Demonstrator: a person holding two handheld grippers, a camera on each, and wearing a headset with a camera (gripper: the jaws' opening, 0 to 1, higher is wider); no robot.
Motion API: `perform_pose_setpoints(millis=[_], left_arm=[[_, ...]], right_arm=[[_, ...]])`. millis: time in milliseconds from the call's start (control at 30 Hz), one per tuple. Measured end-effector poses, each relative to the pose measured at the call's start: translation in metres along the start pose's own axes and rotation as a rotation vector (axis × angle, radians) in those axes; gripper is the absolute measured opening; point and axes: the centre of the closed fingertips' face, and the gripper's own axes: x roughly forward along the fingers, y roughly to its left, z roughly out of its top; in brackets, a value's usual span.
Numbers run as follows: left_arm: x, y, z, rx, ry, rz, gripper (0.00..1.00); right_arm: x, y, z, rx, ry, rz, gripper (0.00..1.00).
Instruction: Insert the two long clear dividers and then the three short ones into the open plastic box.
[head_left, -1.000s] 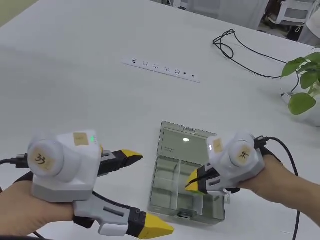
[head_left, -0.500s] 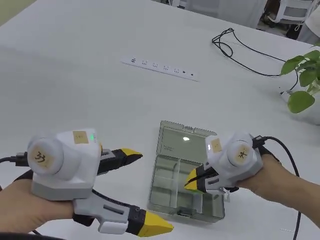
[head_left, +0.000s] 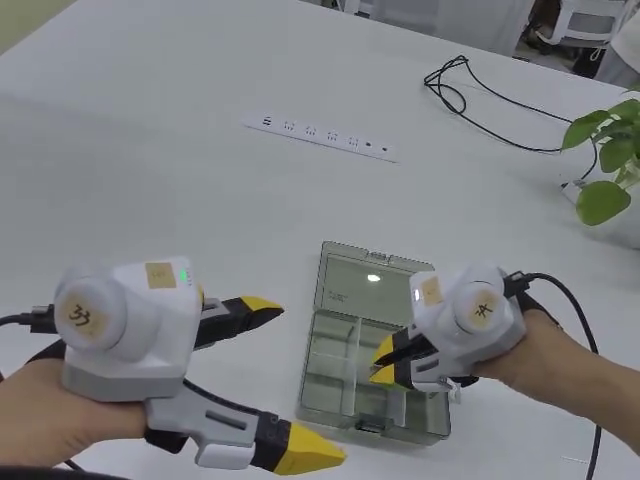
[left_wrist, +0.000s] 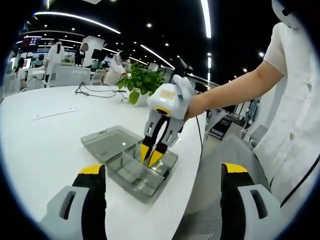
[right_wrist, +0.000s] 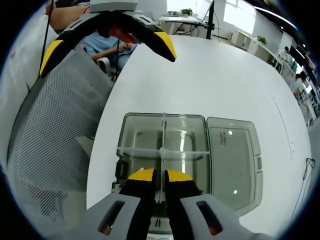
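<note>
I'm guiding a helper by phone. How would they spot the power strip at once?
Start at the big white table. Past the open clear box, farther from the person, lies the power strip. It is a long flat white bar with a row of sockets, unlike the black cable looped to its right.

box (head_left: 365, 280) clear grey | fingers (head_left: 310, 452) yellow-tipped | table (head_left: 150, 150) white | plant (head_left: 603, 203) green

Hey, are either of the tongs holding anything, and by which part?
Right tongs pinch a thin clear plastic divider by its near end; open left tongs hold nothing.
</note>
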Motion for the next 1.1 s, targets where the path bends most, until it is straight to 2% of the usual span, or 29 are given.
perform_pose_setpoints(millis=[300, 667, 867, 1100], left_arm=[[-0.001, 0.001, -0.001, 0.011, 0.007, 0.004, 1.0], [-0.006, 0.004, -0.003, 0.026, 0.025, 0.011, 1.0], [-0.008, 0.006, -0.003, 0.036, 0.036, 0.014, 1.0], [-0.012, 0.007, -0.003, 0.039, 0.042, 0.023, 1.0]], right_arm=[[-0.014, 0.004, 0.005, 0.023, -0.037, -0.018, 0.18], [-0.041, 0.007, 0.009, 0.084, -0.112, -0.07, 0.27], [-0.056, 0.008, 0.004, 0.129, -0.147, -0.096, 0.31], [-0.072, 0.01, -0.01, 0.172, -0.161, -0.125, 0.35]])
